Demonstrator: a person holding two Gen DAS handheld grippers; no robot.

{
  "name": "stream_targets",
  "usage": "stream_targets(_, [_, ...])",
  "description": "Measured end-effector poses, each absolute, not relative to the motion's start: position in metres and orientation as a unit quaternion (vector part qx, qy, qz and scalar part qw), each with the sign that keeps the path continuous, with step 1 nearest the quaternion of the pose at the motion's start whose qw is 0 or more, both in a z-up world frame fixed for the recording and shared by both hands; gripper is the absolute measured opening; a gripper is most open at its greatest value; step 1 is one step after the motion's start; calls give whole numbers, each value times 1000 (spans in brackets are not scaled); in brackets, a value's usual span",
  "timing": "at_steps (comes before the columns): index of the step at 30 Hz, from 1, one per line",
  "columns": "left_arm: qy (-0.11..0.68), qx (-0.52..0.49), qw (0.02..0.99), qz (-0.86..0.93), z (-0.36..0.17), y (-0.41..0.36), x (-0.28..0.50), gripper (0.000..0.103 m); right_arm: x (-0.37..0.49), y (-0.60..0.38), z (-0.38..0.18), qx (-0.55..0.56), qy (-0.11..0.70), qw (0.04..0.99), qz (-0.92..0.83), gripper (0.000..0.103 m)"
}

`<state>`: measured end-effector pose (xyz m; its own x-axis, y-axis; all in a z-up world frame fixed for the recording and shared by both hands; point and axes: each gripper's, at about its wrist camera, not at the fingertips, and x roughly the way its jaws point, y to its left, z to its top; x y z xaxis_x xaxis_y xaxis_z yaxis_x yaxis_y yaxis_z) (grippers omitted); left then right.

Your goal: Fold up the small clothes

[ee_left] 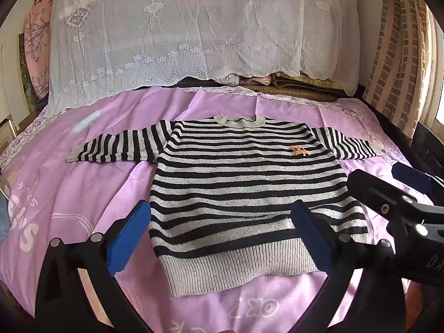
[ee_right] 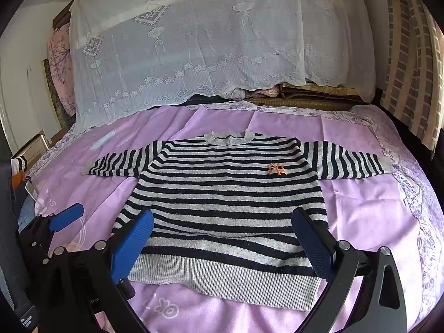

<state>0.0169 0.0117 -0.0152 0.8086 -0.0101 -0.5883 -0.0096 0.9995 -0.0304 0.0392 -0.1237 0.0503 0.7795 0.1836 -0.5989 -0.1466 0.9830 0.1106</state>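
A small black-and-grey striped sweater (ee_left: pixel 244 188) with an orange chest logo (ee_left: pixel 299 150) lies flat, face up, sleeves spread, on a purple bedsheet (ee_left: pixel 83 183); it also shows in the right wrist view (ee_right: pixel 227 194). My left gripper (ee_left: pixel 222 236) is open and empty, hovering above the sweater's hem, blue pads (ee_left: pixel 130 236) wide apart. My right gripper (ee_right: pixel 224 244) is open and empty, also above the hem. The right gripper's tip shows at the right of the left wrist view (ee_left: pixel 410 179); the left gripper's blue pad (ee_right: pixel 66 217) shows at the left of the right wrist view.
A white lace cover (ee_left: pixel 180 36) drapes over a pile at the far end of the bed. A brick-pattern curtain (ee_left: pixel 399 55) hangs on the right. Folded fabrics (ee_right: pixel 305 91) lie under the lace edge. Clothing items (ee_right: pixel 22 183) sit at the bed's left edge.
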Motion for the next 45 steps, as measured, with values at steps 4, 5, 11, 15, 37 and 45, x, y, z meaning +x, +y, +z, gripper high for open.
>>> stream_targets(4, [311, -16, 950, -1, -16, 12, 17, 98, 39, -124, 50, 30, 321, 942, 90, 100])
stream_targets(5, [311, -16, 950, 0, -16, 12, 17, 98, 39, -124, 50, 30, 321, 942, 90, 100])
stream_targets(11, [310, -16, 950, 0, -16, 12, 17, 98, 39, -124, 48, 31, 320, 943, 90, 100])
stream_targets(15, [312, -16, 950, 0, -18, 12, 16, 98, 39, -123, 50, 31, 321, 942, 91, 100])
stream_targets(37, [314, -16, 949, 0, -21, 11, 16, 98, 37, -122, 50, 34, 321, 942, 91, 100])
stream_targets(45, [314, -15, 949, 0, -21, 11, 15, 98, 38, -122, 49, 34, 320, 942, 92, 100])
